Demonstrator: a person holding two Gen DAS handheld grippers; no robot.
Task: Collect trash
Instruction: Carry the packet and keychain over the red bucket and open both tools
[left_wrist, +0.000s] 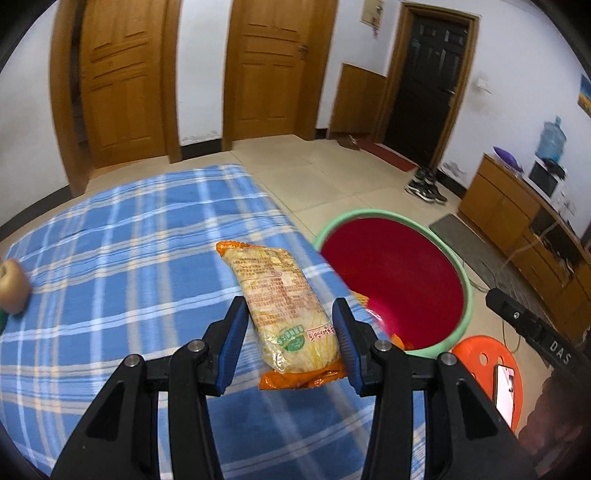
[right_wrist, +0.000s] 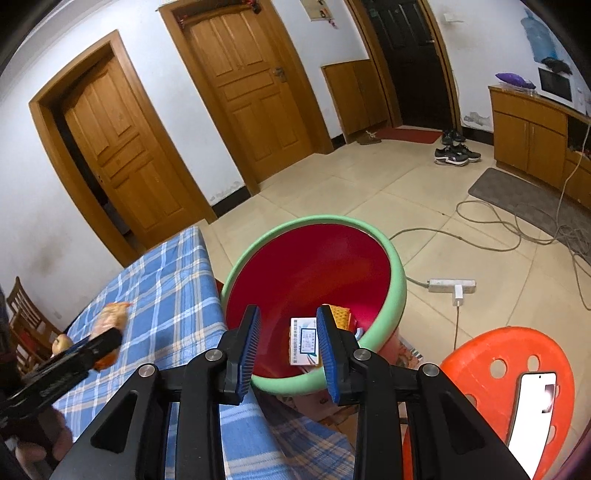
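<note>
Left tongs (left_wrist: 290, 341) clamped on crinkly orange-yellow noodle packet (left_wrist: 284, 306), above blue plaid desk (left_wrist: 122, 229) edge. Carry it right over red green-rimmed bin (left_wrist: 391, 280), release only when well inside rim. Right tongs (right_wrist: 286, 345) apart, empty, over bin.

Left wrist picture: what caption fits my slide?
Left tongs around a noodle packet above the plaid cloth, beside the red bin.

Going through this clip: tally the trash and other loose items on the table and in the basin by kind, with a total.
Orange snack packets: 2, one between the left claw fingers above the table, packet; one in the basin, packet.
White-and-blue boxes: 1, box in the basin.
Fruit: 1, apple on the table.
Total: 4.
</note>
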